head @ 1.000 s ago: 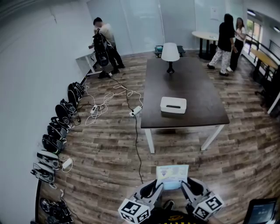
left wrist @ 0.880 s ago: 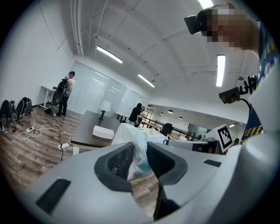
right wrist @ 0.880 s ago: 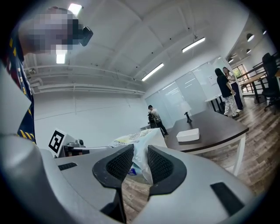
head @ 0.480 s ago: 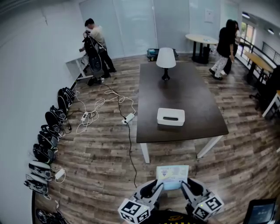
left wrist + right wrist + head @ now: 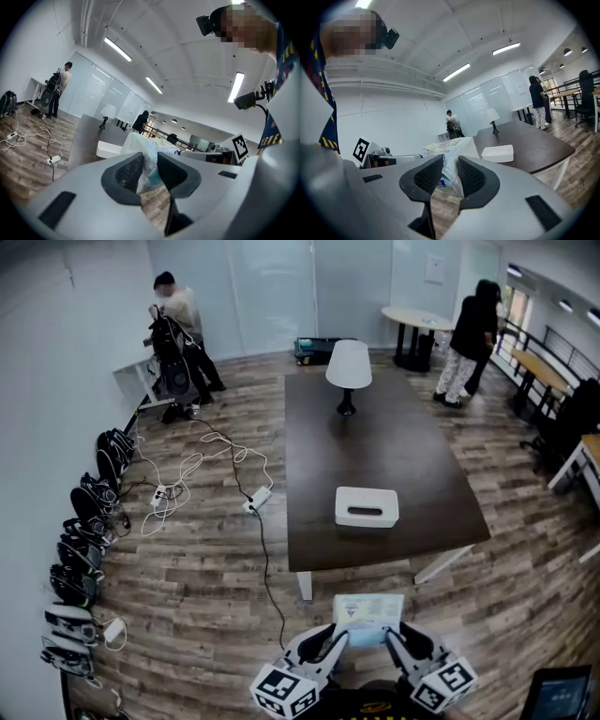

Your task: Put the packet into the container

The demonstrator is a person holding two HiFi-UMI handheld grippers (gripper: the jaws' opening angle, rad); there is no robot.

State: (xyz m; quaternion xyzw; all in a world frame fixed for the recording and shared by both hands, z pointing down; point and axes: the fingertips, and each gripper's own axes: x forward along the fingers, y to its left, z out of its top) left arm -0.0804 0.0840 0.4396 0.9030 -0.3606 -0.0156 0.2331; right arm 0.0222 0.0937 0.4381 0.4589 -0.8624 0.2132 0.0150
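Clamping the packet (image 5: 368,618), left gripper (image 5: 340,637) and right gripper (image 5: 393,632) face table (image 5: 375,442) with container (image 5: 367,507) and lamp (image 5: 348,369).

Place: an open-plan office or lab workspace.
Floor: wood-look planks (image 5: 206,568) throughout.
Walls: frosted glass partitions (image 5: 272,296) at the far end.
Lighting: long strip lights (image 5: 117,49) on a white ceiling.
Furniture: a long dark table (image 5: 394,446) bearing a white table lamp (image 5: 348,371); a round table (image 5: 417,320); an office chair (image 5: 572,423) by desks on the right.
Gear: dark equipment (image 5: 84,531) lined along the left wall; cables and a power strip (image 5: 255,500) on the floor.
People: one person (image 5: 178,320) at a small white desk, another (image 5: 469,334) standing far right.
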